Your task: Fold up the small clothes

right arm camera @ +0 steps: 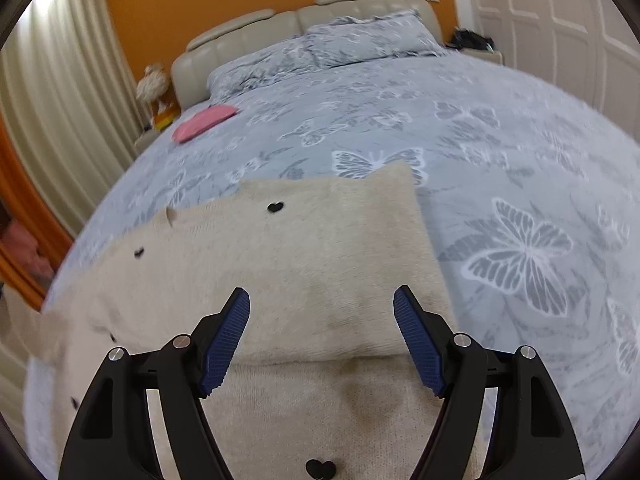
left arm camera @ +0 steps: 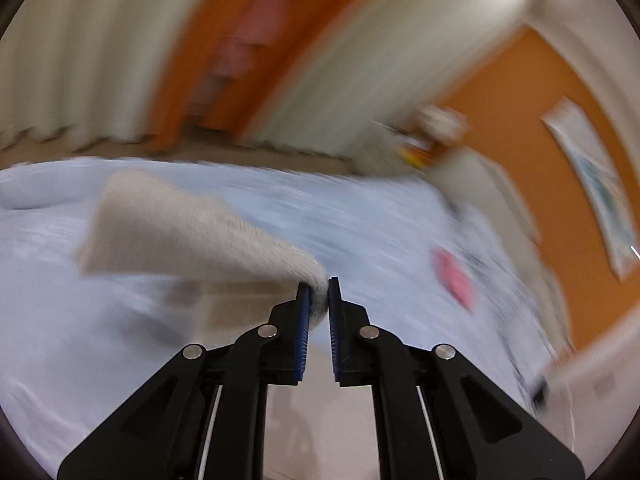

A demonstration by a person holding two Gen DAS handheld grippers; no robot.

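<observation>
My left gripper [left arm camera: 319, 286] was clamped on a corner of the cream sweater [left arm camera: 188, 232], the blue pads [left arm camera: 304, 320] pinching the knit right at their tips. From that pinch the held piece ran up and away to the left of the fingers, lifted off the bed [left arm camera: 60, 320], and it looked like a sleeve, though the whole left view was smeared with blur and I could not be sure. Well off to the right of that gripper a pink cloth [left arm camera: 456, 276] lay on the blue cover. My right gripper [right arm camera: 322, 300] hung with its fingers spread wide, nothing between them, just above the sweater [right arm camera: 304, 256] spread flat on the butterfly bedcover [right arm camera: 520, 160]. The cream knit filled the space between and below the blue pads [right arm camera: 226, 344], with one layer folded over another so that a soft edge crossed just under the fingertips. Small black hearts [right arm camera: 275, 207] dotted the fabric, one ahead of the left finger and another [right arm camera: 320, 469] close beneath the gripper. Farther ahead and to the left the pink cloth [right arm camera: 204, 122] sat near the pillows [right arm camera: 360, 38] and the padded headboard [right arm camera: 240, 36], well apart from the sweater. Pale curtains [right arm camera: 60, 100] hung at the far left.
</observation>
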